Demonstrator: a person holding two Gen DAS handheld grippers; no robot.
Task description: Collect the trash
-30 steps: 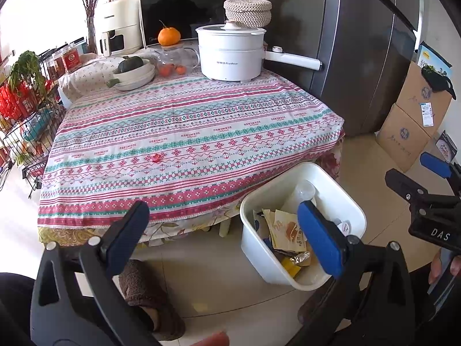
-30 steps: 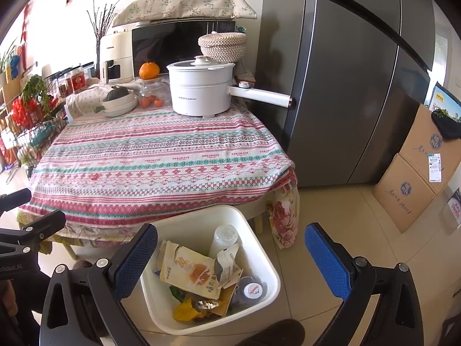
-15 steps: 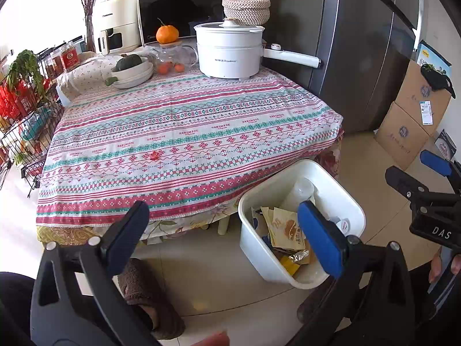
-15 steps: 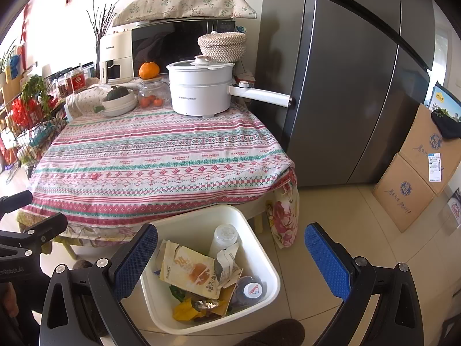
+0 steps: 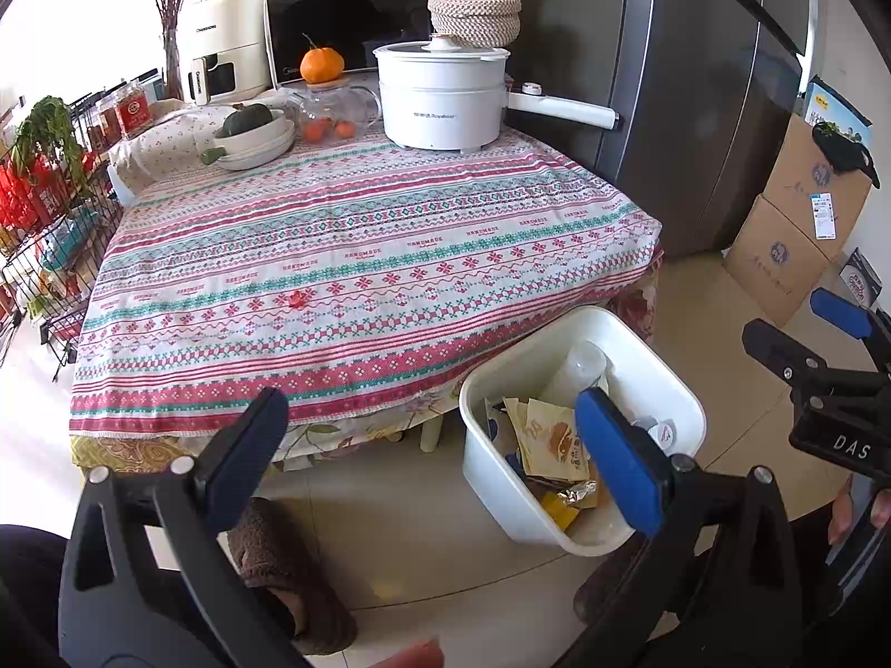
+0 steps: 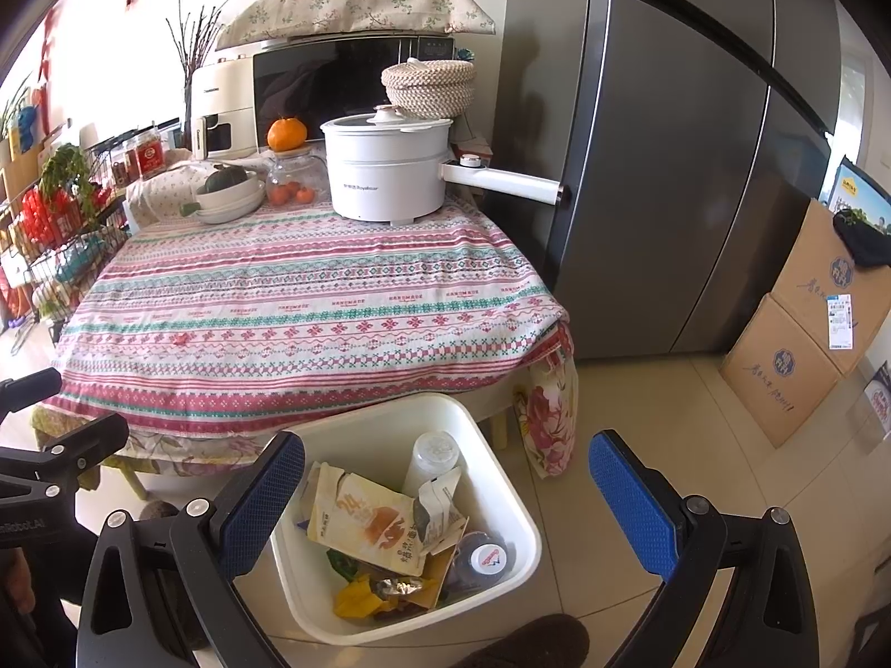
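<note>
The bin [image 6: 501, 479] sits on the floor [image 6: 640, 401] before the table [image 6: 312, 300], wrappers [image 6: 367, 523] inside.

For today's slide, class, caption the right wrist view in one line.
Open right gripper above a white bin of trash beside the cloth-covered table.

The near half of the bench [image 6: 312, 300] is lying bare, giving open passage; a white cooker [image 6: 387, 167], bowls [image 6: 231, 200] and a jar are crowding its far edge. The bin [image 6: 501, 479] is blocking the floor beside the bench's corner.
</note>
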